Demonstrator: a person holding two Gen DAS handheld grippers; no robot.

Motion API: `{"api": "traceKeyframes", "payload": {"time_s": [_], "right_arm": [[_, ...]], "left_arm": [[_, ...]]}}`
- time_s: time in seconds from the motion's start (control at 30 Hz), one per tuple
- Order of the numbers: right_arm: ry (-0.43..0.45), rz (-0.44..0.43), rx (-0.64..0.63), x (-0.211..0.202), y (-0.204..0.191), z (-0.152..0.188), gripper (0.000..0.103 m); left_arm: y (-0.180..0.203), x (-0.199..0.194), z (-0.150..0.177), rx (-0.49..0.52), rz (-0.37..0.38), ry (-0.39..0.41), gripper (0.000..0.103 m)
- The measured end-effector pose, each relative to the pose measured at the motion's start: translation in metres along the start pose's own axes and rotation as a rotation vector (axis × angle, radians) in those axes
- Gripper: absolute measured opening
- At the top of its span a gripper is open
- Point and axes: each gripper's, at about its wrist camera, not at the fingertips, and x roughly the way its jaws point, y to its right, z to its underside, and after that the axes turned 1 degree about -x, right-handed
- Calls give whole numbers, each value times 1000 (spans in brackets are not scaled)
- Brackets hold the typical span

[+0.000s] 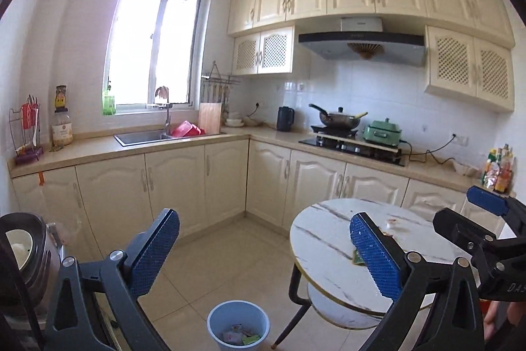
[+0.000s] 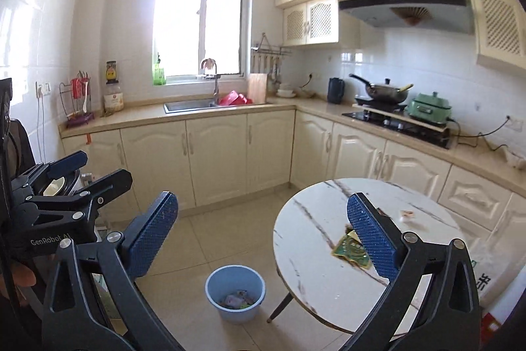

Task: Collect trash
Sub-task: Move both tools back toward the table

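Your left gripper (image 1: 264, 252) fills the foreground of its own view, both blue pads spread wide with nothing between them. Your right gripper (image 2: 263, 234) stands the same way: jaws fully apart, empty. Each tool also shows at the edge of the other's camera.

Take the round table (image 2: 315, 252) as your landmark. Behind it and to its left the cream cabinets (image 2: 213, 153) run in an L under the counter (image 2: 148, 117), with more cabinets along the ceiling. A window (image 2: 200, 22) sits on the far wall, left of the table, above the sink (image 2: 189, 105). The hood (image 2: 407, 10) hangs behind the table and above it, over the stove (image 2: 394, 120), which carries a wok (image 2: 384, 91). A green cooker (image 2: 429, 107) stands just beside the stove, a black kettle (image 2: 336, 90) on the stove's other side.

On the floor just left of the table stands the blue bin (image 2: 235, 293), upright, with wrappers (image 2: 238, 301) lying in its bottom.

On the tabletop a green-and-yellow wrapper (image 2: 350, 250) lies flat, partly hidden behind your right gripper's right finger. A small scrap (image 2: 407, 213) lies farther back on the same top, apart from the wrapper. Neither gripper touches either piece.
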Motion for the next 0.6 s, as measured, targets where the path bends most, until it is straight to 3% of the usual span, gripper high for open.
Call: {"api": "traceKeyframes", "payload": {"time_s": [0.27,0.6], "right_arm": [[136,102,32,-74,32,-19,103],[196,139,49,-105,44,-22,103]], "left_arm": [[42,-55,55,61,41,114,102],[53,-60,102,105,59,154,102]]}}
